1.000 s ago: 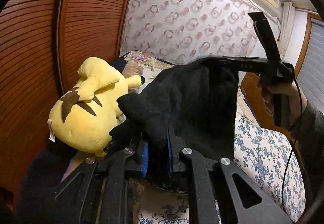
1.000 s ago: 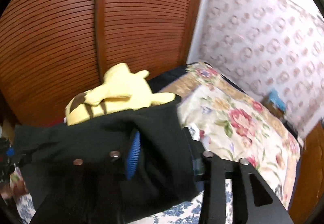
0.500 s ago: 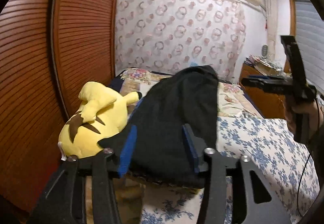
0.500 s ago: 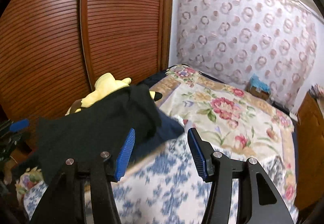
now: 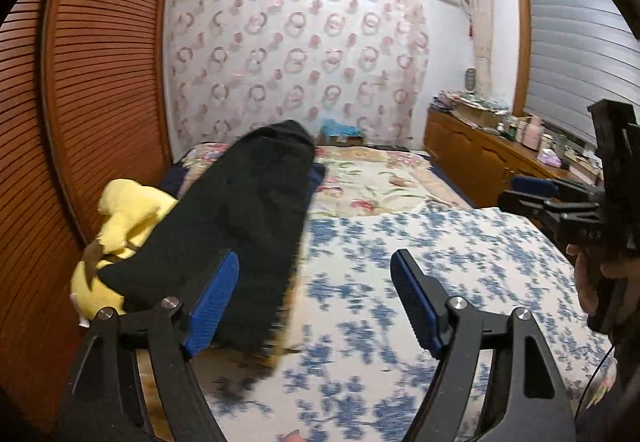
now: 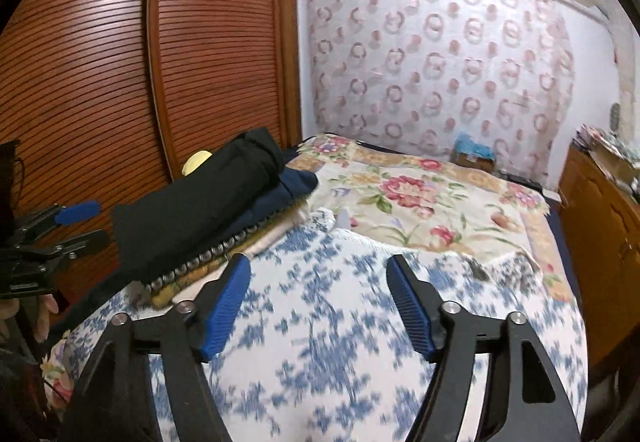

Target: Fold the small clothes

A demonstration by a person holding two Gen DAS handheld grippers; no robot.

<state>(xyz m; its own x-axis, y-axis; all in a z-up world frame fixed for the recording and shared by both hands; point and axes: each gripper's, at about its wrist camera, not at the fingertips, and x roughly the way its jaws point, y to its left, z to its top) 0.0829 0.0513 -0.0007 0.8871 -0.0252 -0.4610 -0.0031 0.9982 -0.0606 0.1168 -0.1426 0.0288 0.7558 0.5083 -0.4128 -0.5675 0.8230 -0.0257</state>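
Note:
A folded black garment (image 5: 240,226) lies on top of a pile at the bed's left edge, over a navy piece (image 6: 296,182) and other folded cloth; it also shows in the right wrist view (image 6: 200,210). My left gripper (image 5: 316,282) is open and empty, just right of the garment. My right gripper (image 6: 318,290) is open and empty above the blue floral sheet (image 6: 340,342). The right gripper shows at the left wrist view's right edge (image 5: 560,202); the left gripper shows at the right wrist view's left edge (image 6: 60,230).
A yellow plush toy (image 5: 120,226) lies against the wooden louvred wardrobe (image 5: 100,82), partly under the garment. A flowered blanket (image 6: 420,202) covers the far bed. A wooden dresser (image 5: 480,158) with clutter stands on the right.
Both grippers let go of the black garment and opened. It now rests on the pile. Both grippers have drawn back to the right, away from it.

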